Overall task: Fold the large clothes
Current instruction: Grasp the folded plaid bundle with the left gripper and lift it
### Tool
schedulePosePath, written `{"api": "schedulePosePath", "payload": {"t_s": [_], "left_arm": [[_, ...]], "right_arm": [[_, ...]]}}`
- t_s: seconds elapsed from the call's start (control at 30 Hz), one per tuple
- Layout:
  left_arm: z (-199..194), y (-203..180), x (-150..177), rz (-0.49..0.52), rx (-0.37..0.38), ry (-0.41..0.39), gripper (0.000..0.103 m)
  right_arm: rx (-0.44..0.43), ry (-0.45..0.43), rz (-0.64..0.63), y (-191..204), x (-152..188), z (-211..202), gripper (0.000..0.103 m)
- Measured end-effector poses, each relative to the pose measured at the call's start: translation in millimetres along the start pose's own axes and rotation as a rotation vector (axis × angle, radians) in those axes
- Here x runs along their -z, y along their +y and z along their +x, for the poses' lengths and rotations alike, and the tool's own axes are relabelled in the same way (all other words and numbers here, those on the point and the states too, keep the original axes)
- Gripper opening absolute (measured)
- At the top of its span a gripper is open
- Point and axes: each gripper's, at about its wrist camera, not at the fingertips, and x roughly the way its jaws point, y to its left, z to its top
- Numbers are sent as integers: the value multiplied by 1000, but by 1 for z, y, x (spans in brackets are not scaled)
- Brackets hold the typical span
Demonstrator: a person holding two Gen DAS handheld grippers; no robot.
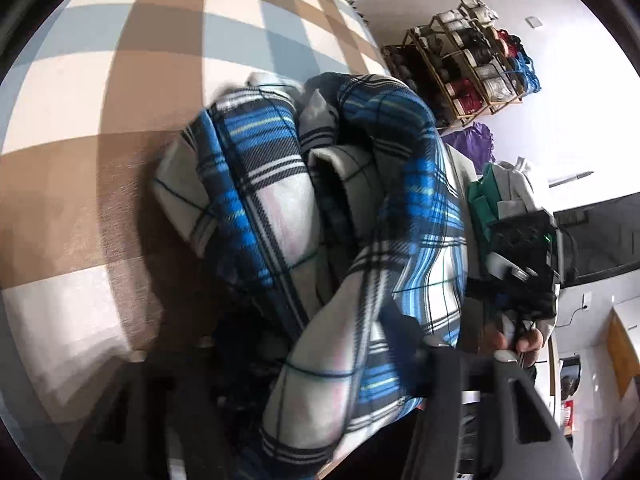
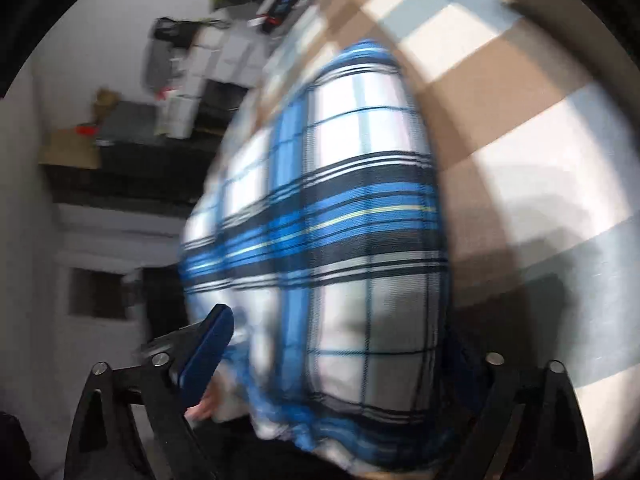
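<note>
Blue, white and black plaid garment bunched into thick rolls and folds at the centre of the left wrist view, spilling toward 6 o'clock. Lying on a checked cover of tan, cream and pale blue squares that fills everything from 7 through 12 o'clock. Draped across the left gripper at 6 o'clock, jaws about half-narrowed with fabric between them. One blue pad against the cloth at 5 o'clock, the other finger lost in shadow, so cannot tell whether truly pinched.

In the right wrist view, much blurred, the same plaid swelling up the middle. Right gripper at 6 o'clock, jaws wide, cloth filling the gap. Blue pad bare at 7 o'clock, the far finger hidden behind fabric at 5 o'clock. Cannot tell whether pressed or loose. Checked cover again from 12 through 4 o'clock.

Outward, in the left wrist view: a hand at 4 o'clock on the other tool's dark body. Just beyond the garment at 3 o'clock, a heap of green and grey clothes. Purple cloth near 2 o'clock. Above that, a wooden shoe rack full of pairs against a white wall. Dark panel at 3 o'clock along the edge.

In the right wrist view, a dark shelf at 9 o'clock, with boxes and clutter, too smeared to name, from 9 to 11 o'clock.
</note>
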Motion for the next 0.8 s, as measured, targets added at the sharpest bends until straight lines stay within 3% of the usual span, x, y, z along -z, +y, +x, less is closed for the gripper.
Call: {"api": "schedulePosePath", "payload": {"t_s": [0.1,0.13,0.23,0.27,0.3,0.37,0.43,0.53,0.67,0.8], "left_arm": [[-1,8,1,-39,32,8,39],[-2,9,1,-36,36,9,39],[-2,9,6,-29,38,13,40],[-1,10,6,-43,31,10,41],[0,11,7,-66,33,2,40],[0,6,8,-71,6,-19,38],[1,-2,9,-39,-30,-33,32],[-3,-2,12,-51,-12,-60,25],[-15,-8,19,-47,59,-91,21],[-35,-42,32,19,93,-170,21]], "right_arm": [[-90,18,-36,2,8,2,87],[-84,28,-39,1,8,6,87],[38,43,-14,-9,6,25,83],[84,32,-17,-7,6,28,77],[178,24,-21,-4,7,34,55],[288,-9,-90,12,10,41,49],[367,-45,-200,36,19,43,34],[363,-98,-269,61,30,35,22],[351,-146,-351,103,43,22,19],[331,-208,-402,141,48,-17,19]]}}
